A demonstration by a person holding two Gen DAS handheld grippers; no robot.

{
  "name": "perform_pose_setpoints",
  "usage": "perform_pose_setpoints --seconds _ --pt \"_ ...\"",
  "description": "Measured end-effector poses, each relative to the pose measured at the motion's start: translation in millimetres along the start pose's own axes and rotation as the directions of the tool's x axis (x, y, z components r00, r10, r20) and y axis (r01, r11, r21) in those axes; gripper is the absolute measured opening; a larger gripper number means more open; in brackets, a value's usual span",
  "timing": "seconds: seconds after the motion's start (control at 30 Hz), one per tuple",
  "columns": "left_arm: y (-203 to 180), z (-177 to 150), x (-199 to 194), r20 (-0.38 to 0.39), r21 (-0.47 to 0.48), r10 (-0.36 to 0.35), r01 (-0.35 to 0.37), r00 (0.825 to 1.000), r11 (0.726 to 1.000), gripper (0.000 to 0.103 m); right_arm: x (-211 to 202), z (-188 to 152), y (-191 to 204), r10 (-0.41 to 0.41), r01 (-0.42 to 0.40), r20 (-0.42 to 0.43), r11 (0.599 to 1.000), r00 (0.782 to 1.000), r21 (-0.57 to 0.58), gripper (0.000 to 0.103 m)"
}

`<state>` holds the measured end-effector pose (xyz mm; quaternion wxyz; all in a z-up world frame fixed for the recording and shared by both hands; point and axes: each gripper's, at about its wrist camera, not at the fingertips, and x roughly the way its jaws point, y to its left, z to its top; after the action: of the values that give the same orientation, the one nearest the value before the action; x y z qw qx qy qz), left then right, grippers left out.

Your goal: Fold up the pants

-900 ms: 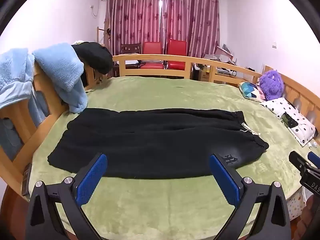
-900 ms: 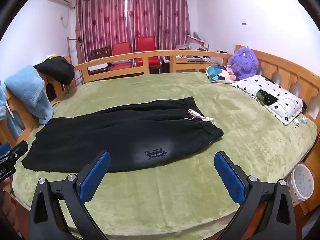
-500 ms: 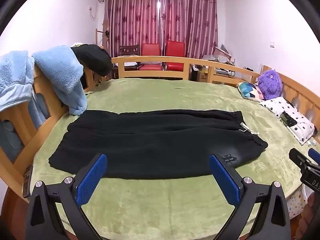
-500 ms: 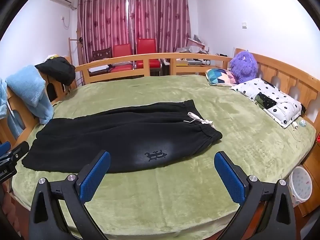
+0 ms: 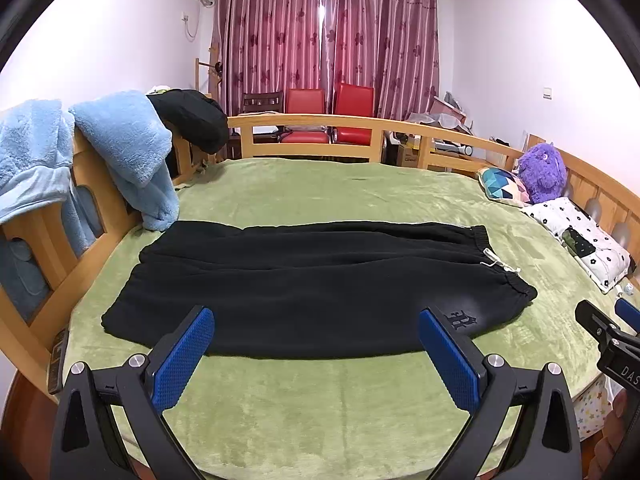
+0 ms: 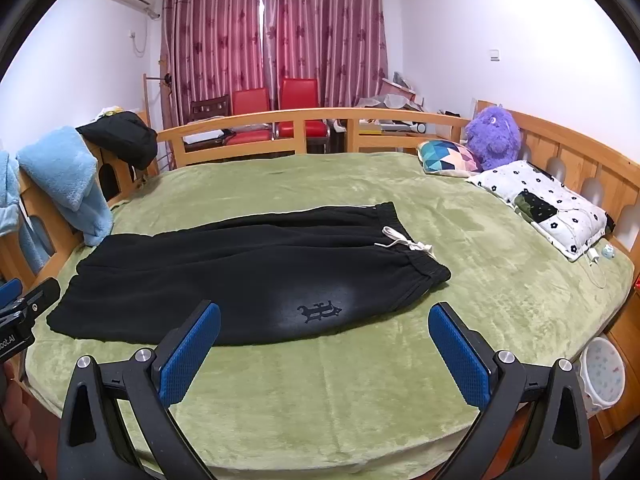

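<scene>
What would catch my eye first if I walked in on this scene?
Black pants lie spread flat across the middle of a green bed, waistband to the right with a white drawstring. Near the camera, the right tongs and left tongs hover open over the bed's front edge. A purple plush toy sits at the far right corner.

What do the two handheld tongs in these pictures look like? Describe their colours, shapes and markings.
The left tongs and the right tongs look alike: black angular frames with triangular cut-outs, silver round bolts, and two flat fingers faced with blue dimpled pads. Seen from the other camera, each body carries partly cut-off white lettering. No cables or sleeves show.
</scene>
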<state>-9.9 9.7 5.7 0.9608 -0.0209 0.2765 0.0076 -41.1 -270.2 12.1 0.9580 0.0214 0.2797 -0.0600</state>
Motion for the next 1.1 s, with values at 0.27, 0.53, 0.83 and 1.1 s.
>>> perform_pose_setpoints --seconds 0.27,0.53,0.83,1.1 --pt "3 -1 0 -0.002 -0.004 0.004 -0.004 1.0 1.0 0.103 1 -1 2 0.005 -0.005 0.003 1.0 1.0 -0.004 0.102" --pt "3 -1 -1 0.0 -0.007 0.006 -0.006 1.0 1.0 0.103 0 -2 6 0.008 -0.008 0.006 1.0 1.0 -0.005 0.102" --pt "2 -1 -1 0.003 -0.007 0.002 -0.002 1.0 1.0 0.103 0 -2 8 0.017 -0.017 0.008 1.0 1.0 0.0 0.102" --pt "1 -3 -2 0.006 -0.006 -0.001 0.001 1.0 1.0 0.103 -3 -1 14 0.013 -0.013 0.014 1.0 1.0 -0.004 0.102"
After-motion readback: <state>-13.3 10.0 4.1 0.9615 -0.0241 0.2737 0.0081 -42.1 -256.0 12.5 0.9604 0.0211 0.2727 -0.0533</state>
